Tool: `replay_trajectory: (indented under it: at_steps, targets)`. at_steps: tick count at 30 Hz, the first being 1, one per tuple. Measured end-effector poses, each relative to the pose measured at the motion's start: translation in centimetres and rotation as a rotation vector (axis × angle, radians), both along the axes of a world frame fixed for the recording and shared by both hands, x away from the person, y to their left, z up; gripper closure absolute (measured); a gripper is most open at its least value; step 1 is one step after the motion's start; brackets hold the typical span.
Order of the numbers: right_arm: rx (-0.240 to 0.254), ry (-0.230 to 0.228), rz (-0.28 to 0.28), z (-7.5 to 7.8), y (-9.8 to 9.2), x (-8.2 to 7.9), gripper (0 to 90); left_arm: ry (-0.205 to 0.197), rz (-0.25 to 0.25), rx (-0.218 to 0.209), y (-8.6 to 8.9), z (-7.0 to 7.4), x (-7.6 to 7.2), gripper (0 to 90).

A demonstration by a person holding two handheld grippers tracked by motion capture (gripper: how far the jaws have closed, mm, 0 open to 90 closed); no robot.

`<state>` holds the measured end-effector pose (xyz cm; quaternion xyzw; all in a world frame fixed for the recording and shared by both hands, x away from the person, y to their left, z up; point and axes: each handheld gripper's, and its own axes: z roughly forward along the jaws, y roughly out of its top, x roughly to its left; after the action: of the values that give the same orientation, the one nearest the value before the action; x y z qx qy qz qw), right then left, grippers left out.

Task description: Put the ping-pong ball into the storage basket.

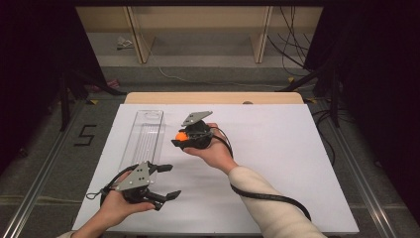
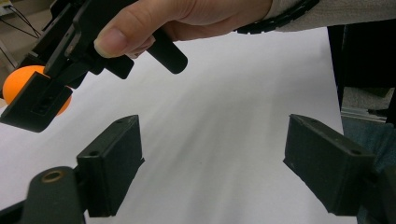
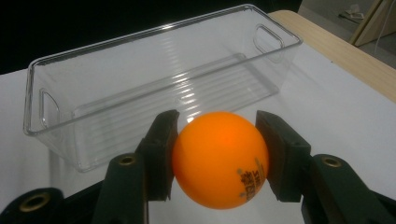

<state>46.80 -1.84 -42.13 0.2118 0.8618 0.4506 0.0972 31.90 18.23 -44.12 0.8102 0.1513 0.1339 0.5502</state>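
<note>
Covering most of the wooden table (image 1: 277,97), a white sheet (image 1: 277,163) carries a clear plastic bin (image 3: 154,84) at its left. Beside the bin, the right gripper (image 1: 184,137) pinches an orange ping-pong ball (image 3: 219,158) between its 2 jaws. Nearer the person, the left gripper (image 1: 166,181) hangs spread, holding nothing.

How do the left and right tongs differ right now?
The right tongs are shut on the orange ball; the left tongs stand wide open with nothing between them. The right tongs are beside the clear bin; the left tongs sit nearer the person. Both are black and hand-held.
</note>
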Motion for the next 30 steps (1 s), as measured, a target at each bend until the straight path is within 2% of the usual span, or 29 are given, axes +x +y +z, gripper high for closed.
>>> replay_trajectory:
  at_steps: [30]
  targets:
    - [-0.019, 0.009, 0.025, 0.4, 2.2, 0.8, 51.4, 0.003, -0.002, 0.005, -0.1, -0.1, 0.0, 19.3]
